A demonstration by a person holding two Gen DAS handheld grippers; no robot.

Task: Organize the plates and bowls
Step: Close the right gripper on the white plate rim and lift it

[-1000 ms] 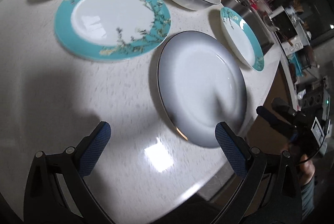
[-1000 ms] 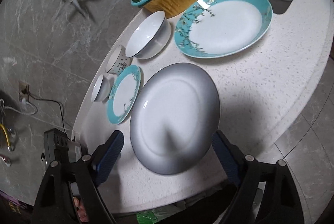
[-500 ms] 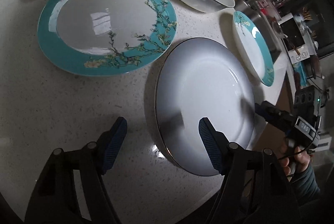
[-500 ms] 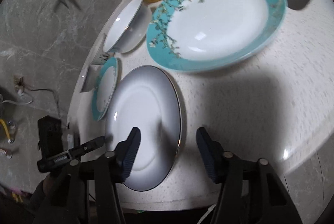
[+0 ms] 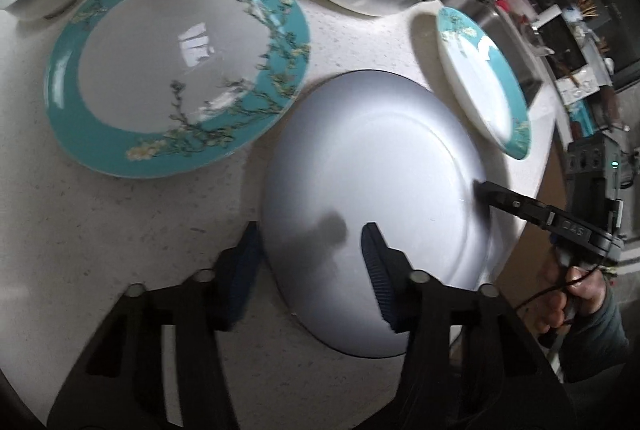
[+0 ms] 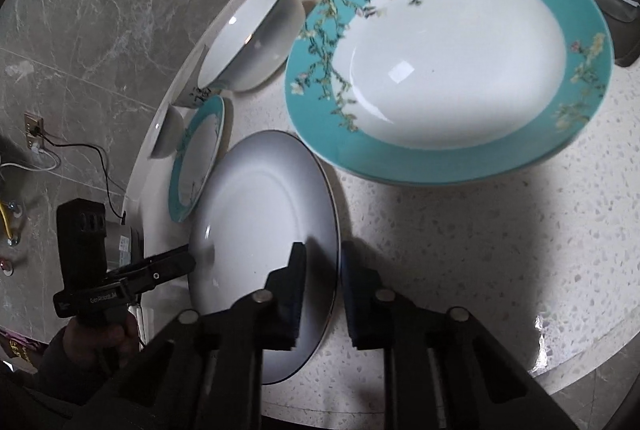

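Both my grippers just closing on white plate (image 5: 372, 165), opposite rims, to share load. Right gripper (image 6: 322, 286) pinches rim lower centre. Left gripper (image 5: 310, 270) straddles rim, contact unclear.

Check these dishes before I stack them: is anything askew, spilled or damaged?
No damage or spills visible. Only the white plate stands out: it seems to poke past the edge of the counter, so it could tip.

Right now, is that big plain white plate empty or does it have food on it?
Empty. The white plate shows only bare glossy surface and shadows in both wrist views; each gripper straddles its rim.
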